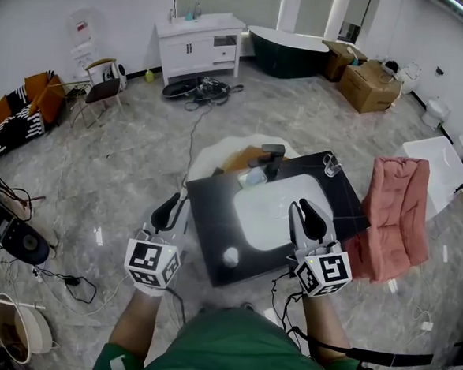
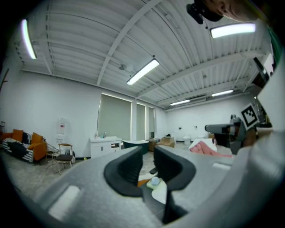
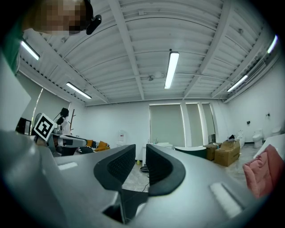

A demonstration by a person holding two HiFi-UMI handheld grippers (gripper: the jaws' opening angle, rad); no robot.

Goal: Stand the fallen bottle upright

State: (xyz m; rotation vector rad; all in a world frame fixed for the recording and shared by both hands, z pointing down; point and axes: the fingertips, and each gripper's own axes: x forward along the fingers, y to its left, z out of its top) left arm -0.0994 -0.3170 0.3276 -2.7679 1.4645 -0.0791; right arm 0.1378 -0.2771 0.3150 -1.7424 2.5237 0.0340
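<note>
- spanning the middle of the head view, a black counter slab carries a white basin; its corners point toward the person, so the near edges run diagonally.
- left gripper hangs just off the slab's left edge, over bare grey floor; open floor extends left and forward of it.
- right gripper sits over the slab's near right part, at the basin's right rim.
- a pink towel hangs just beside the slab's right corner and limits room on that side.
- a dark faucet stands at the basin's far rim, with a small clear glass near the slab's far right corner.
- loose cables lie on the floor at near left.
- left gripper: jaws released with a narrow gap, nothing between the pads.
- right gripper: jaws released with a narrow gap, nothing gripped.
- bottle lies on its side at the basin's far rim, just beside the faucet base and well apart from both grippers.
- bottle appearance: small, with a pale greenish body and a light blue end; finer detail is too small to tell.
</note>
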